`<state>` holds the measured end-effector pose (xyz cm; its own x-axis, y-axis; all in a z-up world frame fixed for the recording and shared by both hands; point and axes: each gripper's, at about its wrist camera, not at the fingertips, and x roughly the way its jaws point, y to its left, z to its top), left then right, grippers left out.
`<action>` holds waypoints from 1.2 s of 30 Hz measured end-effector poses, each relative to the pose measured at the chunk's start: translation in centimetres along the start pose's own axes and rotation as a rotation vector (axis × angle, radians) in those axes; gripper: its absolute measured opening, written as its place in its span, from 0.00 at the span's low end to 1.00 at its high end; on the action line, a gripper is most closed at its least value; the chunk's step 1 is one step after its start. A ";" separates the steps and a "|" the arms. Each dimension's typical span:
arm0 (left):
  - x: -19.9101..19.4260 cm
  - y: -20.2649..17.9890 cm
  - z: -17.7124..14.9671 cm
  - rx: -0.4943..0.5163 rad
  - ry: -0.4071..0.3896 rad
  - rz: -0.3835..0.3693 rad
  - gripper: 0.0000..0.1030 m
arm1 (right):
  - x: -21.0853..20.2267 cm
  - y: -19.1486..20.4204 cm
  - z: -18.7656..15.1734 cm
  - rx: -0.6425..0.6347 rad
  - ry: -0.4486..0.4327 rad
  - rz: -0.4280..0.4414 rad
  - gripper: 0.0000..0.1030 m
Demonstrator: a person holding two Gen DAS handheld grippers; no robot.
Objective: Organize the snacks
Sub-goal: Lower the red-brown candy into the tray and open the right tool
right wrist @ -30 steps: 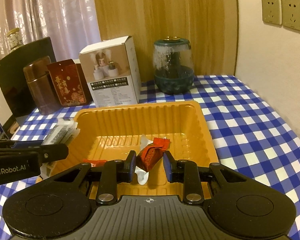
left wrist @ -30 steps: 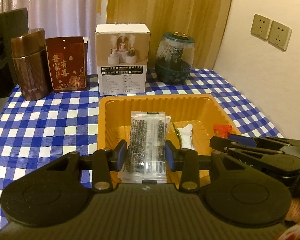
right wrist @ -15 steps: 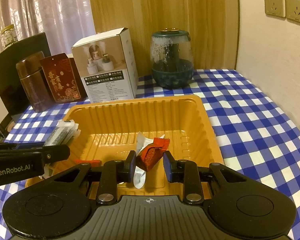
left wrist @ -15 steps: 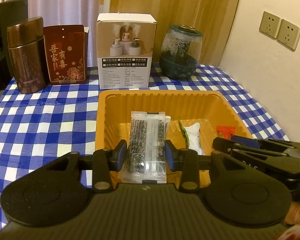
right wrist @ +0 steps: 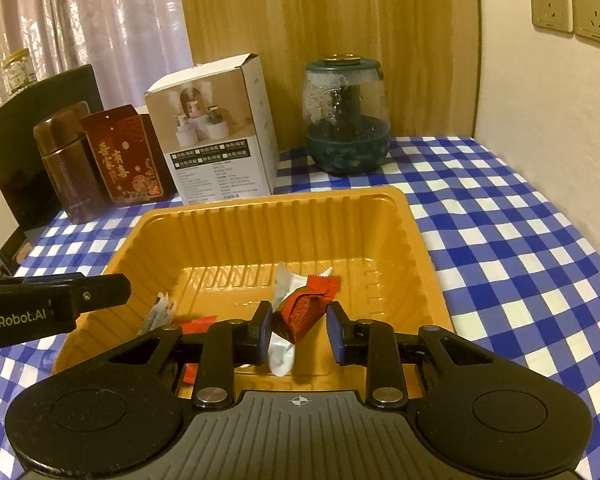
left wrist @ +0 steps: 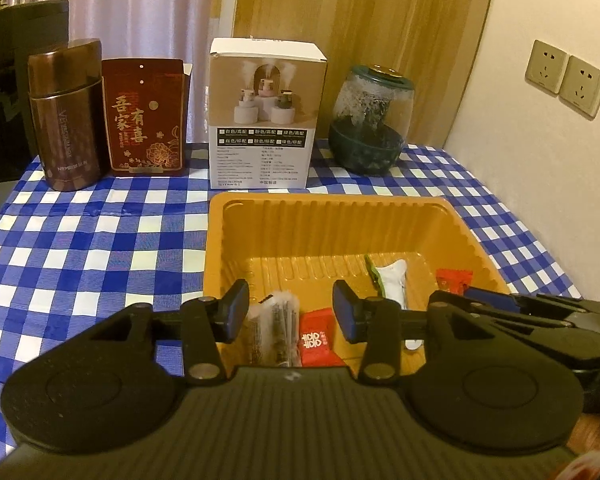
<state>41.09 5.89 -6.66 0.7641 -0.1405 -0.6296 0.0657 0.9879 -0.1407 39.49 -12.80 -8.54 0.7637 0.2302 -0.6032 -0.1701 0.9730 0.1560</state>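
An orange tray [left wrist: 328, 200] lies on the blue checked cloth. My left gripper [left wrist: 291, 312] hovers over the tray's near left corner with its jaws opening. Under them a clear packet of dark snack [left wrist: 274, 332] lies loose in the tray, free of the pads, beside a small red packet [left wrist: 315, 342]. A white and green packet [left wrist: 392, 284] lies further right. My right gripper [right wrist: 299, 330] is shut on a red candy [right wrist: 304, 308] above the white packet [right wrist: 282, 354]. In the right wrist view, the left gripper [right wrist: 112, 288] reaches in over the tray [right wrist: 268, 200].
Along the back stand a brown tin [left wrist: 66, 120], a red box [left wrist: 144, 120], a white carton [left wrist: 264, 116] and a glass jar with a green base [left wrist: 370, 120]. A wall with sockets [left wrist: 566, 76] borders the right. A dark box [right wrist: 40, 128] stands at the left.
The left jaws have opened and the clear packet has dropped from between them into the tray. The right gripper still holds the red candy.
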 end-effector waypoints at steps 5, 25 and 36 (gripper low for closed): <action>-0.1 0.0 -0.1 0.005 0.003 -0.001 0.41 | 0.0 0.4 0.0 -0.006 -0.001 0.009 0.29; -0.1 0.8 -0.4 0.002 0.005 0.032 0.41 | 0.9 0.0 -0.5 0.008 -0.037 0.073 0.66; -0.6 0.8 -0.5 0.018 -0.004 0.057 0.41 | 0.7 0.0 -0.4 -0.003 -0.042 0.057 0.66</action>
<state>40.38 6.77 -6.72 0.7697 -0.0833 -0.6329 0.0334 0.9954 -0.0903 39.75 -12.64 -9.25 0.7782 0.2844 -0.5599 -0.2160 0.9584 0.1866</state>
